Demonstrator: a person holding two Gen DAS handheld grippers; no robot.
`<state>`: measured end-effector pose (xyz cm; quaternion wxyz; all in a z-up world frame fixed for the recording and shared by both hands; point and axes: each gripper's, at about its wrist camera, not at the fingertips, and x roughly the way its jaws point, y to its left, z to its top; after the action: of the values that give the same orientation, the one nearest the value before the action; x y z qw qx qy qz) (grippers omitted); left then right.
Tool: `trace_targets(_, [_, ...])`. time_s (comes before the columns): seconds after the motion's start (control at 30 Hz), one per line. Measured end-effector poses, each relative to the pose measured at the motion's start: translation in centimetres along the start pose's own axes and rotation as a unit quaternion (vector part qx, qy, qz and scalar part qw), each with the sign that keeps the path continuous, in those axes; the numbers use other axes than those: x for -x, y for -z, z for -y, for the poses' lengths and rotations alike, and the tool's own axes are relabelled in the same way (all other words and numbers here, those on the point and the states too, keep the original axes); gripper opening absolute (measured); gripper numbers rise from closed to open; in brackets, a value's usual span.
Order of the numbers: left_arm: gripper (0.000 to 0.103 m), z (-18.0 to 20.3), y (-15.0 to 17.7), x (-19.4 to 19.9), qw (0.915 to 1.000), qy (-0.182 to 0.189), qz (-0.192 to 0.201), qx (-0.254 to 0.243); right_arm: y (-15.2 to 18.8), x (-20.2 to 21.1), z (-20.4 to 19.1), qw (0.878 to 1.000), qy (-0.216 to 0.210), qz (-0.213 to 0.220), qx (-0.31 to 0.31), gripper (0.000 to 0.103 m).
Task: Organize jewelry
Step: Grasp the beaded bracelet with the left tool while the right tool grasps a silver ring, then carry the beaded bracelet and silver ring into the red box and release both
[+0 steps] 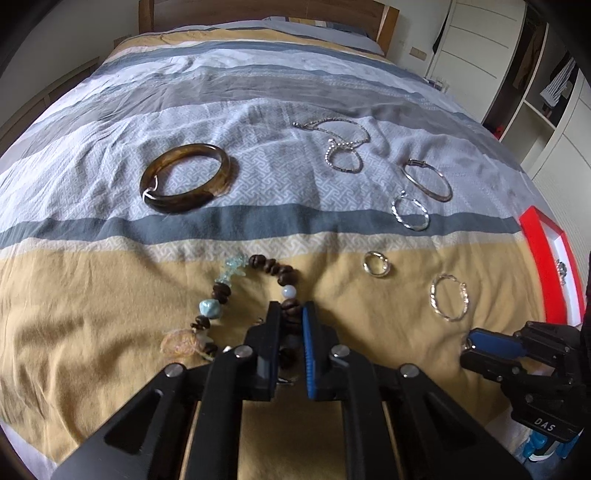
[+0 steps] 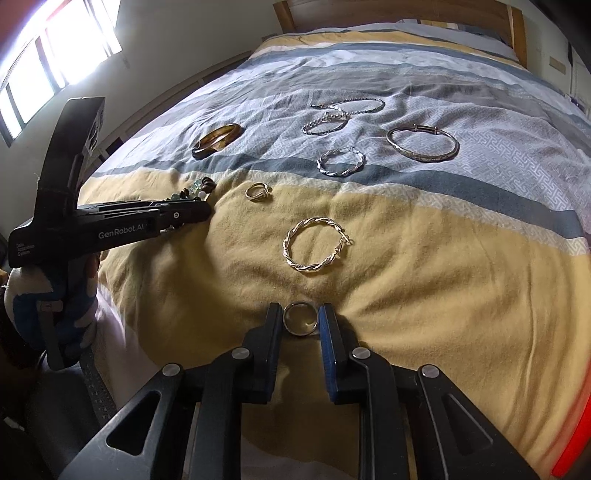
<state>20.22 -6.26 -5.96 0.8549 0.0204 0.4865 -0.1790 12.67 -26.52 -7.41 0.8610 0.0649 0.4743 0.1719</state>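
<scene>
My left gripper [image 1: 291, 314] is shut on the beaded bracelet [image 1: 221, 291] of dark wooden and pale blue beads, low on the yellow band of the bedspread. My right gripper [image 2: 300, 318] is shut on a plain silver ring [image 2: 300, 318] just above the bedspread; it also shows in the left wrist view [image 1: 480, 345]. A twisted silver hoop [image 2: 314, 244] lies just ahead of it. A small gold ring [image 2: 258, 192], a second twisted hoop [image 2: 340, 161], a silver bangle [image 2: 423, 144], a brown bangle [image 1: 184, 177] and silver chains [image 1: 332, 140] lie further up.
A red-rimmed white tray [image 1: 550, 266] sits at the right edge of the bed, holding a small silver piece [image 1: 561, 269]. The wooden headboard [image 1: 258, 11] is at the far end. White wardrobes [image 1: 480, 40] stand on the right, a window [image 2: 55, 48] on the left.
</scene>
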Motion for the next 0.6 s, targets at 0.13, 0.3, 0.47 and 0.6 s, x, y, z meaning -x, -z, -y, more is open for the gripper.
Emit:
trace_targets(0.13, [0.01, -0.3, 0.7, 1.6, 0.9992, 0.029, 0.002, 0.027, 0.2, 1.2, -0.5, 1.0, -0.007, 0.01, -0.001, 0.02])
trace_targets(0.3, [0.01, 0.0, 1.7, 4.4, 0.9975, 0.051, 0.013, 0.047, 0.5, 3.3, -1.8, 1.0, -0.009, 0.025, 0.008, 0.02])
trace_targets(0.47, [0.01, 0.6, 2.4, 7.6, 0.9964, 0.062, 0.032, 0.049, 0.8, 6.1, -3.0, 0.999, -0.003, 0.045, 0.014, 0.02])
trace_targets(0.6, [0.01, 1.6, 2.7, 9.8, 0.9955, 0.071, 0.047, 0.043, 1.5, 8.7, -3.6, 0.998, 0.007, 0.063, 0.017, 0.02])
